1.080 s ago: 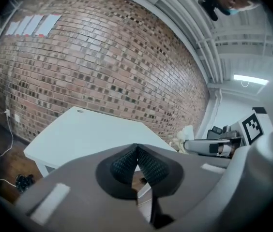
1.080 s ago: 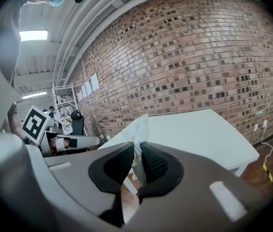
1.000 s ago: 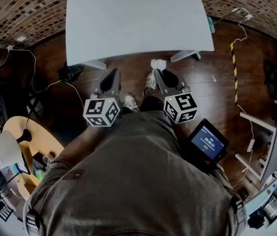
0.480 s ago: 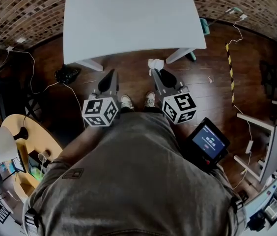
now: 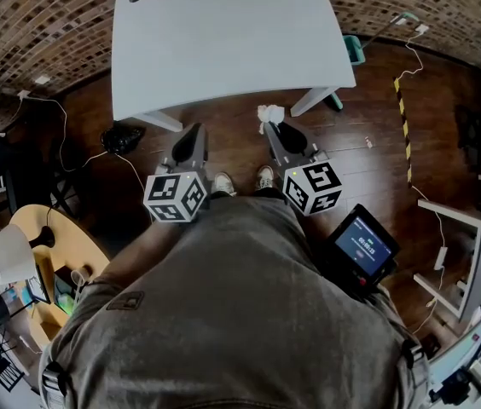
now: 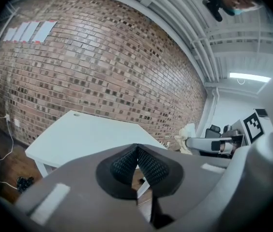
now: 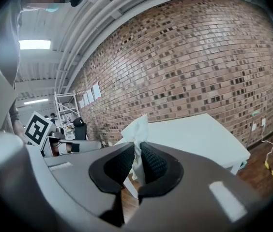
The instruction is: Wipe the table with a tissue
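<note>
Head view: white worktop [image 5: 223, 41], bare, one small hole near its far left corner; dark wood floor [image 5: 368, 126] around it. Left gripper [image 5: 193, 135] and right gripper [image 5: 275, 128] held side by side above the floor, just short of the worktop's near edge. White tissue [image 5: 269, 113] bunched at the right gripper's tip, not on the worktop. Two shoes [image 5: 223, 182] below the grippers. Handheld screen [image 5: 362, 247] at the person's right side. Round yellow table [image 5: 19, 228] at far left, carrying a white lamp [image 5: 6, 261] and small items too small to tell. This view alone shows the floor cables and the yellow-black tape strip [image 5: 404, 126].

Left gripper view: jaws pressed together, nothing between them. Brick wall [image 6: 102, 71] behind the worktop. The other gripper and its tissue are seen from the side, at right.

Right gripper view: jaws clamped on the tissue, which stands up past the pads and hangs below them; the worktop lies beyond. Only here: shelving rack [image 7: 66, 105] and ceiling light [image 7: 35, 44] at left.
</note>
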{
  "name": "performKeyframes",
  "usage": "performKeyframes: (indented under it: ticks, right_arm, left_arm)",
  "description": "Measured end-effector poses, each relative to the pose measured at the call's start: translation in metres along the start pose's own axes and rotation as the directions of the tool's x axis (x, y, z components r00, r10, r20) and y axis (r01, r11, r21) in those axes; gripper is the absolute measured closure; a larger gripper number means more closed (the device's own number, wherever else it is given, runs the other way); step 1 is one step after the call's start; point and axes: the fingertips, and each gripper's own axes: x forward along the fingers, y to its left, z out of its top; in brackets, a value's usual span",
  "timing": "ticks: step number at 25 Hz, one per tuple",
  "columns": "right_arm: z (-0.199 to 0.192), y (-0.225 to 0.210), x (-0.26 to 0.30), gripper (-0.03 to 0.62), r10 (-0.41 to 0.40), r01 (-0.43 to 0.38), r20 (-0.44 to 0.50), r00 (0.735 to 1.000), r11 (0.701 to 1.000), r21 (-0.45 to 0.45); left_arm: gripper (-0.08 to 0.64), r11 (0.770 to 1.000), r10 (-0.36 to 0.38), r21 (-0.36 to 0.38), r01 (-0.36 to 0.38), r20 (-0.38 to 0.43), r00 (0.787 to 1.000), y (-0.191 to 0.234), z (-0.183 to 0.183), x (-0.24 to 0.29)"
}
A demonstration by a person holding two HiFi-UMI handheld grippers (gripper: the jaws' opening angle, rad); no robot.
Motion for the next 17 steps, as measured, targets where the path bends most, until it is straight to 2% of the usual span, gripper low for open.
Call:
performKeyframes:
  ticks: [17]
  right_arm:
    - [-0.0062,0.0004,0.0051,0.542,-0.011,0.011,-0.005,1.0,1.0,-0.006]
  left_arm:
    - [0.558,1.0,-0.008,0.0,0.008,-0.016,1.0,0.0076,-0.0055,0.005]
